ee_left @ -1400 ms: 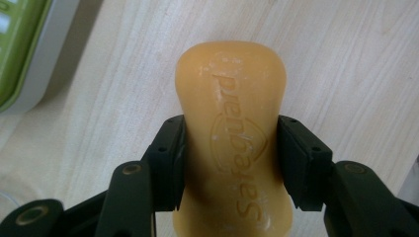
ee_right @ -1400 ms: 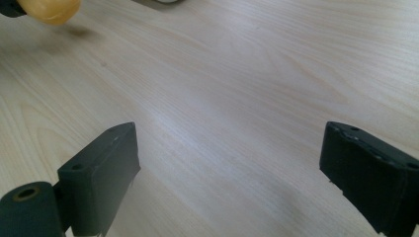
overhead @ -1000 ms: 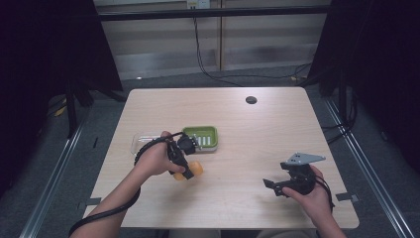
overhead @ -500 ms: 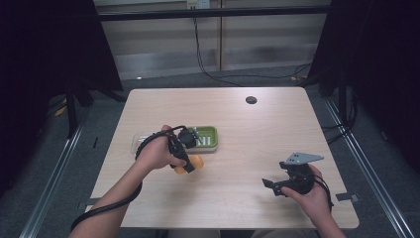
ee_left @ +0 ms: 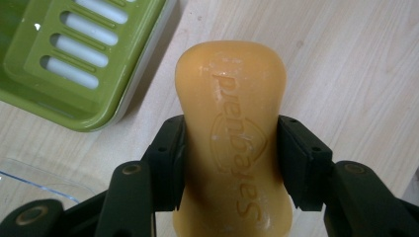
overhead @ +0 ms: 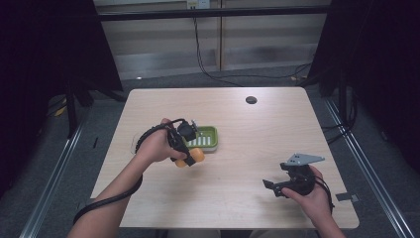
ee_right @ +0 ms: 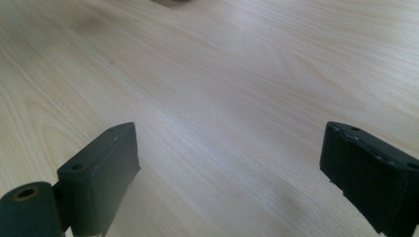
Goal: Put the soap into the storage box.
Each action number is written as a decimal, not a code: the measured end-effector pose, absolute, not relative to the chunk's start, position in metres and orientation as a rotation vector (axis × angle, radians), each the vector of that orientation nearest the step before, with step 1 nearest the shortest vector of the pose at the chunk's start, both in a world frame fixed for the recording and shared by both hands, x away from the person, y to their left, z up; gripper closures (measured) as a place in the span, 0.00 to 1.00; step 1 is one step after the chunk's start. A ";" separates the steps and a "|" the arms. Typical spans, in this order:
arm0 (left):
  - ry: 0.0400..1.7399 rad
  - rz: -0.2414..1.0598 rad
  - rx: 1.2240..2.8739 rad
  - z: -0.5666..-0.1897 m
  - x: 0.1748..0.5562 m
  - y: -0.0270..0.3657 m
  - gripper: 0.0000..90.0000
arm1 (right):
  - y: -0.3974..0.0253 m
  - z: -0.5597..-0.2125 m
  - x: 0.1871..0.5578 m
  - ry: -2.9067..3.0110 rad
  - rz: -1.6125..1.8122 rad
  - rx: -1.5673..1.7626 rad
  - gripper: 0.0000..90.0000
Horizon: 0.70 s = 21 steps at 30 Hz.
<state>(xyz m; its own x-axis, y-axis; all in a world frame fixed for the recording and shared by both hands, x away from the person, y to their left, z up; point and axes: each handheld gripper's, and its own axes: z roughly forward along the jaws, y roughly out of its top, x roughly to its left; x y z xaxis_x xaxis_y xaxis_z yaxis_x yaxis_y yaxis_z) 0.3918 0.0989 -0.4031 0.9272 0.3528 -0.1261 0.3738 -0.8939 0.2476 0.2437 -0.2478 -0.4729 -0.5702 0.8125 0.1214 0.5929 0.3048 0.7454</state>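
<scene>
Orange soap bar (ee_left: pixel 232 143), clamped between the left gripper (overhead: pixel 185 153) jaws, now carried nearer the green soap dish (overhead: pixel 204 138), likely for placing; right gripper (overhead: pixel 277 188) idle, jaws wide, over the surface (overhead: pixel 257 124).

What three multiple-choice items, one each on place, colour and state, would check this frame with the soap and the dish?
1. Where is the orange soap bar?
A. Lying in the dish
B. Between the left gripper's jaws, beside the dish
C. Under the right gripper

2. What colour is the slotted soap dish?
A. Green
B. Blue
C. Red

3. How does the right gripper stand?
A. Shut on the soap
B. Shut on nothing
C. Open over bare table

Answers:
1 B: the left gripper view shows both jaws pressed on the bar's sides, with the dish off to one side.
2 A: both the high view and the left gripper view show it green.
3 C: its jaws stand wide apart with only wood between them.
</scene>
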 end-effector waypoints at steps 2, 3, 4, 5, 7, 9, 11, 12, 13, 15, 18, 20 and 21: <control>0.542 -0.131 2.832 -0.402 0.394 0.098 0.55 | -0.248 -0.474 0.244 2.305 1.119 1.268 0.09; 0.533 -0.120 2.833 -0.401 0.395 0.097 0.55 | -0.248 -0.474 0.244 2.303 1.120 1.272 0.09; 0.525 -0.113 2.837 -0.400 0.396 0.096 0.55 | -0.248 -0.474 0.244 2.303 1.119 1.270 0.09; 0.531 -0.114 2.830 -0.400 0.396 0.095 0.55 | -0.248 -0.473 0.244 2.301 1.122 1.274 0.09; 0.519 -0.103 2.835 -0.397 0.398 0.094 0.55 | -0.248 -0.473 0.244 2.300 1.121 1.268 0.09; 0.518 -0.101 2.832 -0.396 0.399 0.092 0.54 | -0.248 -0.473 0.244 2.301 1.119 1.273 0.09; 0.518 -0.105 2.834 -0.394 0.400 0.090 0.54 | -0.248 -0.473 0.244 2.301 1.120 1.272 0.09; 0.514 -0.110 2.832 -0.394 0.400 0.090 0.54 | -0.247 -0.473 0.244 2.301 1.120 1.272 0.09; 0.505 -0.110 2.841 -0.393 0.401 0.090 0.55 | -0.248 -0.473 0.244 2.300 1.118 1.268 0.09; 0.509 -0.111 2.833 -0.391 0.404 0.090 0.55 | -0.248 -0.473 0.244 2.300 1.119 1.267 0.08; 0.517 -0.102 2.839 -0.389 0.406 0.089 0.55 | -0.248 -0.473 0.244 2.293 1.116 1.273 0.08; 0.523 -0.105 2.834 -0.388 0.407 0.090 0.54 | -0.248 -0.473 0.244 2.295 1.114 1.273 0.08; 0.529 -0.096 2.825 -0.388 0.407 0.090 0.54 | -0.248 -0.473 0.244 2.296 1.112 1.273 0.08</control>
